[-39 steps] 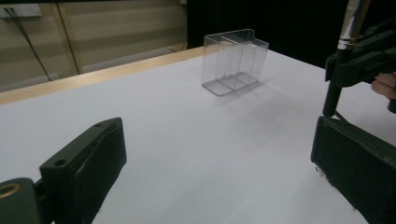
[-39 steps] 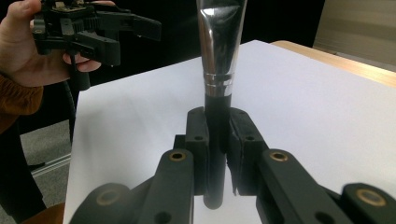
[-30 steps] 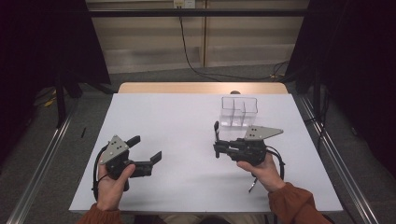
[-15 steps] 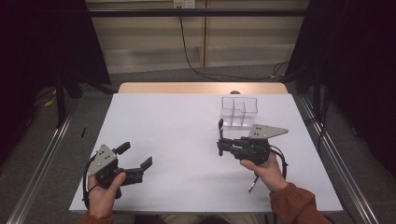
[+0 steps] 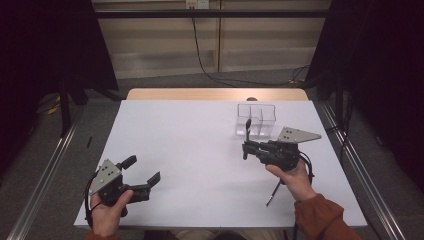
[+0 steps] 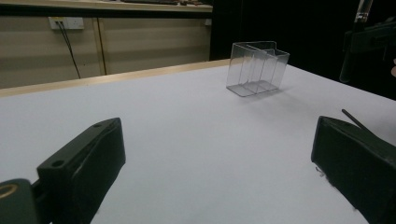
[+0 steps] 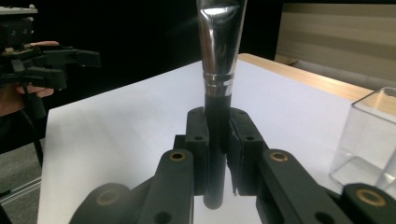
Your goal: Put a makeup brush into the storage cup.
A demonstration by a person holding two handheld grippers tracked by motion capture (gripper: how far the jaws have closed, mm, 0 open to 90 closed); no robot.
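Since a second ago the left tongs (image 5: 142,170) have moved toward the near left corner of the white bench (image 5: 200,150); the left hand (image 5: 107,210) now sits close to the near edge. The right tongs (image 5: 246,145) have shifted a little toward the far right, nearer the clear box (image 5: 256,120), and their grip on the brush (image 7: 219,70) is unchanged.

The left tongs are apart with nothing between them. The right tongs are clamped on the brush's black handle.

The bench's middle and far left are bare. The clear box, with inner dividers, stands near the far right edge. A thin dark stick (image 5: 274,192) lies on the bench just beside the right hand (image 5: 295,177), toward the near edge. Dark floor and metal rails flank the bench on both sides.

In the right gripper view the brush stands upright between the pads: a black round handle below, then a banded shiny silver ferrule that widens upward and runs out of the top of the picture. The brush is held above the bench, just in front of the clear box.
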